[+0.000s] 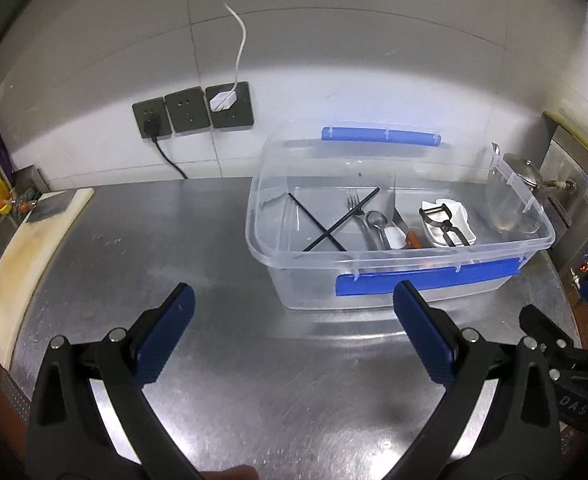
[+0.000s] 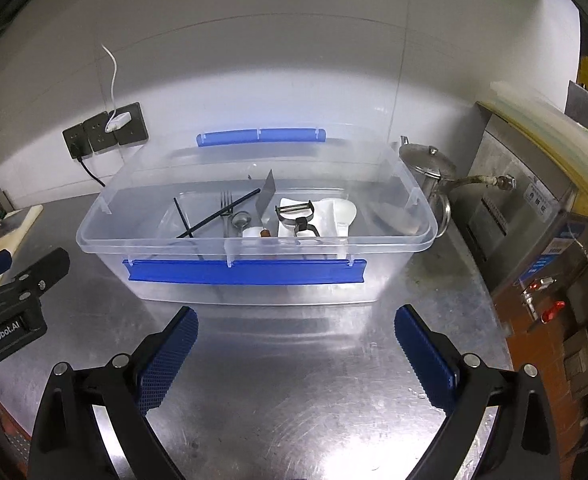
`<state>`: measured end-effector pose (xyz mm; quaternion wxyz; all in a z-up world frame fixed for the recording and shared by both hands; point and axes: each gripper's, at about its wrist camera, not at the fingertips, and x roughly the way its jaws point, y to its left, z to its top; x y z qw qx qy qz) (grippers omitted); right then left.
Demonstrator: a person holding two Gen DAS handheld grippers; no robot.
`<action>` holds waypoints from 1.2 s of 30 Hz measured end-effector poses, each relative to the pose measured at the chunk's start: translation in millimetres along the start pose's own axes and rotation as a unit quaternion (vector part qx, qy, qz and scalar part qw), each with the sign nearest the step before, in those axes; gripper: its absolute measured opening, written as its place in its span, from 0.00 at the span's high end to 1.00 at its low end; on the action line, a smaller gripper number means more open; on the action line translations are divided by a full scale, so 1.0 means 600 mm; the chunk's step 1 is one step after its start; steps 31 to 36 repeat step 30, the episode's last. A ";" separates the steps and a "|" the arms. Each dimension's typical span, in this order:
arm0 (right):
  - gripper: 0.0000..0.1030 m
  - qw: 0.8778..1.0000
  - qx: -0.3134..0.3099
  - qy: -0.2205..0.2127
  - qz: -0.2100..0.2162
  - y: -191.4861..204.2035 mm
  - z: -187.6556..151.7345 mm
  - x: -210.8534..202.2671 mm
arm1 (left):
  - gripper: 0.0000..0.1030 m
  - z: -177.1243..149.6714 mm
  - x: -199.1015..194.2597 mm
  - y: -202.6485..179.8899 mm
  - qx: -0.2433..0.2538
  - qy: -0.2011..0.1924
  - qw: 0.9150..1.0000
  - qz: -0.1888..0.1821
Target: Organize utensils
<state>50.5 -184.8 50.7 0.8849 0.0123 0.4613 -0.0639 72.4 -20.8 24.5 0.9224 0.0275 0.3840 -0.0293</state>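
A clear plastic bin (image 1: 398, 256) (image 2: 230, 246) with blue clips stands on the steel counter. Inside lie crossed black chopsticks (image 1: 326, 222) (image 2: 210, 216), a fork (image 1: 354, 204) (image 2: 226, 204), a spoon (image 1: 377, 222) (image 2: 241, 220), a knife with a brown handle (image 1: 408, 232) (image 2: 266, 196), a black peeler (image 1: 442, 220) (image 2: 298, 216) and white dishes (image 1: 460, 216) (image 2: 340, 214). My left gripper (image 1: 294, 300) hovers open over the bare counter, in front of and left of the bin. In front of the bin's near wall my right gripper (image 2: 296, 322) is open too, nothing between its fingers.
A pale cutting board (image 1: 26, 248) lies at the counter's left edge. Wall sockets (image 1: 192, 110) with a black cable and a white plug sit behind. A metal kettle (image 2: 430, 172) and a steel appliance (image 2: 534, 208) stand right of the bin.
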 end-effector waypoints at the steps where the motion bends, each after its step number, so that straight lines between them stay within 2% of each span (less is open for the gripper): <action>1: 0.05 1.000 -0.002 -0.001 -0.002 0.002 0.000 0.003 | 0.07 0.000 0.003 -0.003 0.002 0.000 1.000 0.000; 18: 0.05 0.999 -0.002 0.032 -0.011 0.003 0.012 0.053 | 0.07 0.010 0.064 -0.029 0.008 0.031 0.999 -0.004; 36: 0.05 0.999 -0.003 0.049 -0.005 0.009 0.005 0.060 | 0.07 0.005 0.071 -0.034 0.018 0.036 0.999 -0.011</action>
